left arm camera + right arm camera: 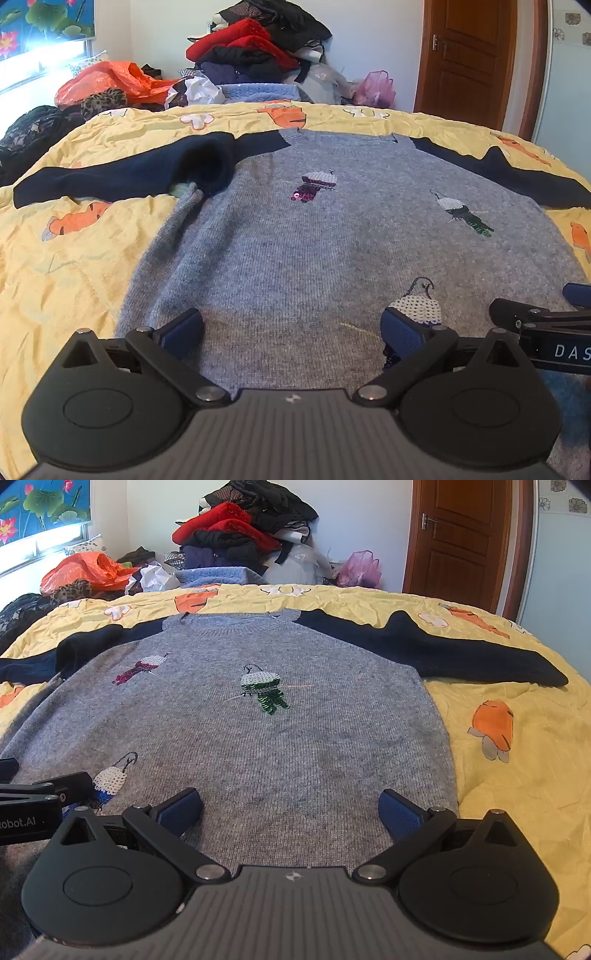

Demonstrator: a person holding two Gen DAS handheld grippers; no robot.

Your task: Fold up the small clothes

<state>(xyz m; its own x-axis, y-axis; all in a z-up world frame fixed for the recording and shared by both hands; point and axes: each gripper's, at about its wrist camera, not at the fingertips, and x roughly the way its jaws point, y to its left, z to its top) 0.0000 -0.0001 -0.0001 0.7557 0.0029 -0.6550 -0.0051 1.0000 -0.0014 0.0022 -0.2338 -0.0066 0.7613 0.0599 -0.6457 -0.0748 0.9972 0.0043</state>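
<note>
Flat, the sweater (314,240) lies beneath both grippers' spread fingers (181,808).

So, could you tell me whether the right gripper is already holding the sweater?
No, the right gripper is open, its blue pads spread apart above the grey sweater, gripping nothing.

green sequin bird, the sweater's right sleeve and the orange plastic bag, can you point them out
green sequin bird (265,692): right wrist view, on its sequin body.
right sleeve (476,657): right wrist view, mid-length on the navy knit.
orange plastic bag (110,79): left wrist view, on its crumpled top.
</note>
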